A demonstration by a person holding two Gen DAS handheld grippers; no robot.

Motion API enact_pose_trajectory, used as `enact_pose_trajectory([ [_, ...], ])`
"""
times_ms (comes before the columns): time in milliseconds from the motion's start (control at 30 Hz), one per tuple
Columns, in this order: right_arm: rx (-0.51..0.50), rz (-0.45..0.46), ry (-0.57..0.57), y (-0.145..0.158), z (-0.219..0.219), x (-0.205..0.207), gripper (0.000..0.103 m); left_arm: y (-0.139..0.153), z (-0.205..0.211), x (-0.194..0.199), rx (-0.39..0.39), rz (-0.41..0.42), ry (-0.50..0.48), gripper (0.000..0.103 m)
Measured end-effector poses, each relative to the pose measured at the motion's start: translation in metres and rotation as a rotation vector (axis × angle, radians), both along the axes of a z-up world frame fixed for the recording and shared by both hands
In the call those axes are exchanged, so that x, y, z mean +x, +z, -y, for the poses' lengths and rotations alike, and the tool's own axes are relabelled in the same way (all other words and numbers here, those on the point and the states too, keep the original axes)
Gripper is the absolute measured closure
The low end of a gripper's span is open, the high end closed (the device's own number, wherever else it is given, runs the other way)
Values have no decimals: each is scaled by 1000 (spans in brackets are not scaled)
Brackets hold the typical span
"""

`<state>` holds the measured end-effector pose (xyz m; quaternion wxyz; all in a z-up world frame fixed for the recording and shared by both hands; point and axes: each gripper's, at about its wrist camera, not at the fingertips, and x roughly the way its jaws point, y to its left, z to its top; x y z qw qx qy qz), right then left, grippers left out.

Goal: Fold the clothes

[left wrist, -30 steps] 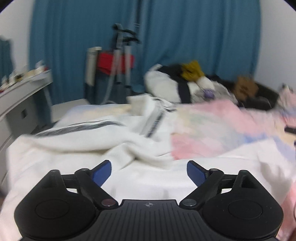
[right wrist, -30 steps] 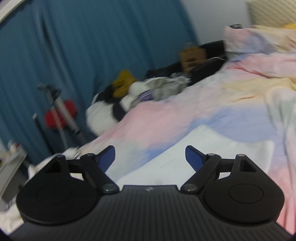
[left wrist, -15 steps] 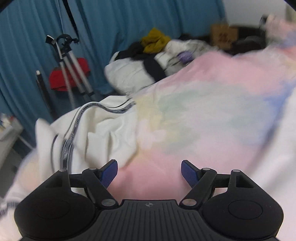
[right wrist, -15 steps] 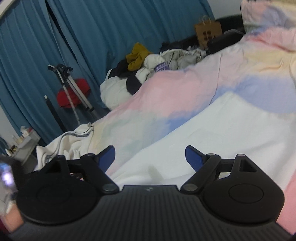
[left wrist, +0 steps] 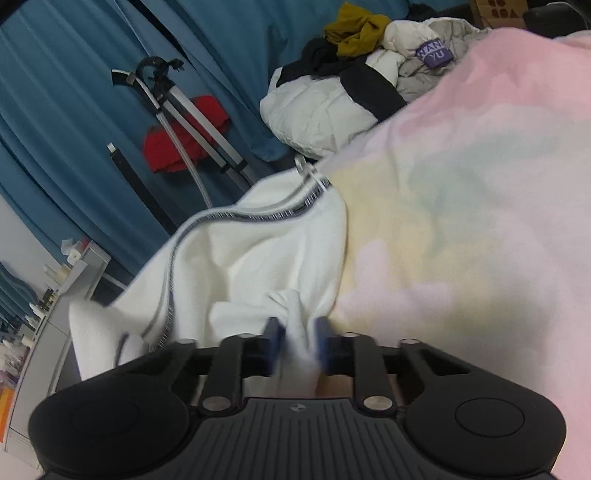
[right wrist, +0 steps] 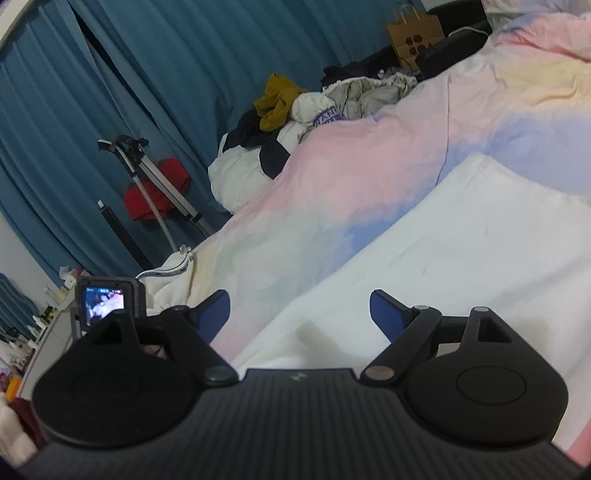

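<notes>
White garment with a dark striped zip tape, pastel duvet — pink, yellow, pale green and blue patches, teal curtains, red cloth, mustard-yellow garment, brown paper bag — dark dots.

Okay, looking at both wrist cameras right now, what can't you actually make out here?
- Left wrist view: the fold of the white garment pinched in the left gripper is blurred; its lower edge hides behind the gripper body.
- Right wrist view: the white cloth under the open right gripper runs off frame.
- Shelf items: too small.
</notes>
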<state>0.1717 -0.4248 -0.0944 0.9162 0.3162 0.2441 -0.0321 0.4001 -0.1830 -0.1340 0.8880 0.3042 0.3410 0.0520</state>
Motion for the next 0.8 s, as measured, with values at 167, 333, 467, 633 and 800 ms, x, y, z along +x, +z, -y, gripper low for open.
enact_pose_trajectory([
  [167, 43, 4, -28, -1, 8, -6, 18, 64, 15, -25, -86, 95, -77, 90],
  [333, 46, 18, -48, 5, 10, -13, 18, 143, 59, -55, -249, 152, -251, 90],
  [467, 48, 13, -70, 4, 14, -16, 18, 185, 118, -75, -370, 159, -435, 90],
  [633, 64, 0, -94, -1, 21, -15, 18, 170, 188, -71, -477, 71, -527, 89],
  [800, 99, -28, -112, -14, 32, -13, 18, 129, 203, -64, -533, -17, -511, 64],
])
